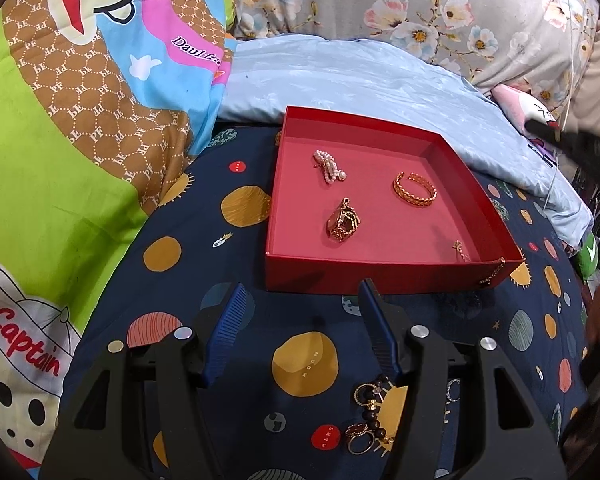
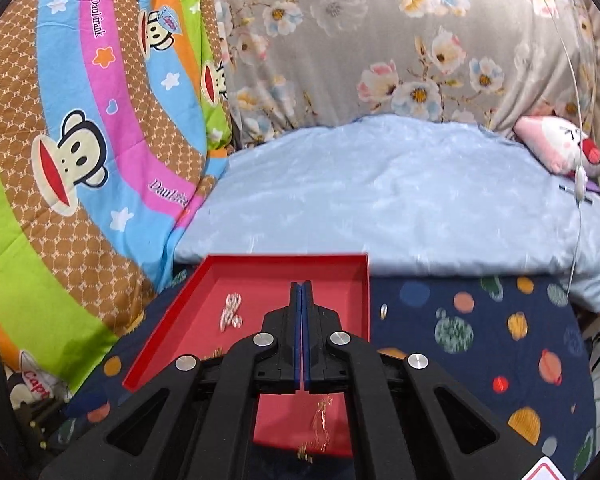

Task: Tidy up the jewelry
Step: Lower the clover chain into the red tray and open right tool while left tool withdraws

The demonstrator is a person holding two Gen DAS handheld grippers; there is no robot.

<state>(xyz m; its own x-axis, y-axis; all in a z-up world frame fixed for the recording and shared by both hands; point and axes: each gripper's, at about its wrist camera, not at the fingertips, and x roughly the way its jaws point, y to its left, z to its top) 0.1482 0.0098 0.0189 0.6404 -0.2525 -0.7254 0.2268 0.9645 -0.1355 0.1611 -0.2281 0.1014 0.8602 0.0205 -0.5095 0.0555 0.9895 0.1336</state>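
Jewelry lies in two places relative to the shallow red cardboard box (image 1: 384, 276) on the navy planet-print bed sheet (image 1: 236, 264). Inside the box sit a coiled strand of small pale pearls (image 1: 329, 166) toward its far left, a gold chain-link open cuff bracelet (image 1: 415, 189) toward its far right, and a bunched gold piece with a dark red stone (image 1: 343, 221) near its middle. A thin gold chain (image 1: 485, 268) drapes over the near right wall, half in and half out. On the sheet in front of the box, well apart from it, lies a small heap of dark beads and gold rings (image 1: 370, 416), with a thin silvery ring (image 1: 453, 390) just to its right.

The left tool (image 1: 302, 334) hangs wide open in front of the box, holding nothing, with the heap close under its right finger. The right tool (image 2: 301, 320) is pressed shut above the box; whether it pinches the fine chain seen below it cannot be told.

All of this should be light, small and slippery. The beaded heap is limp and will likely sag and trail, so pinching a ring or a thick cluster seems safest. The cuff is stiff and best gripped across its band. The thin chain looks prone to snagging and slipping free.
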